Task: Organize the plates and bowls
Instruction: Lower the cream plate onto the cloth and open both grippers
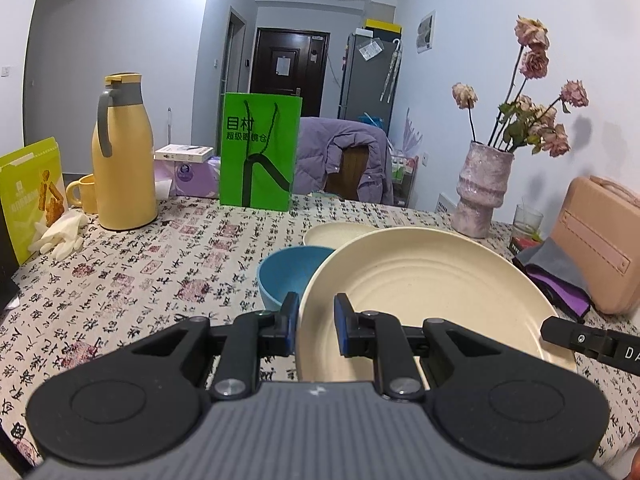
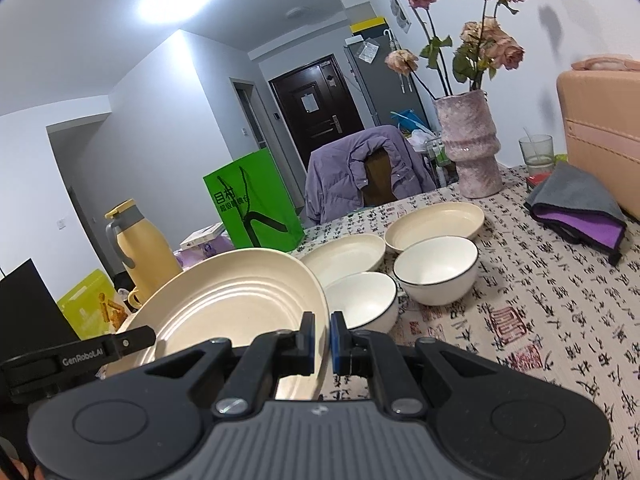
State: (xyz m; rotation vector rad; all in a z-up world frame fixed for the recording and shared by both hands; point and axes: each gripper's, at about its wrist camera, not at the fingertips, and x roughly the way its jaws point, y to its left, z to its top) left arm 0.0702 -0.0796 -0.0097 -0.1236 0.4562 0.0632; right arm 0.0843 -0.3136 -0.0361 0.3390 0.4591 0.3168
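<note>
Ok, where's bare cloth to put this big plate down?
Bare tablecloth lies between the yellow jug and blue bowl; more lies right of the white bowls, before the grey cloth. Around the cream plates it's crowded.

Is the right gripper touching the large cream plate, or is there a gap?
Touching. In the right wrist view, the right gripper has both blue pads closed on the rim of the large cream plate, with no gap visible.

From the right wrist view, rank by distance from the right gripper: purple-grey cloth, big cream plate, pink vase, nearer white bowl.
1. Big cream plate, clamped in the right gripper.
2. Nearer white bowl, just ahead.
3. Purple-grey cloth, far right.
4. Pink vase, back edge.
</note>
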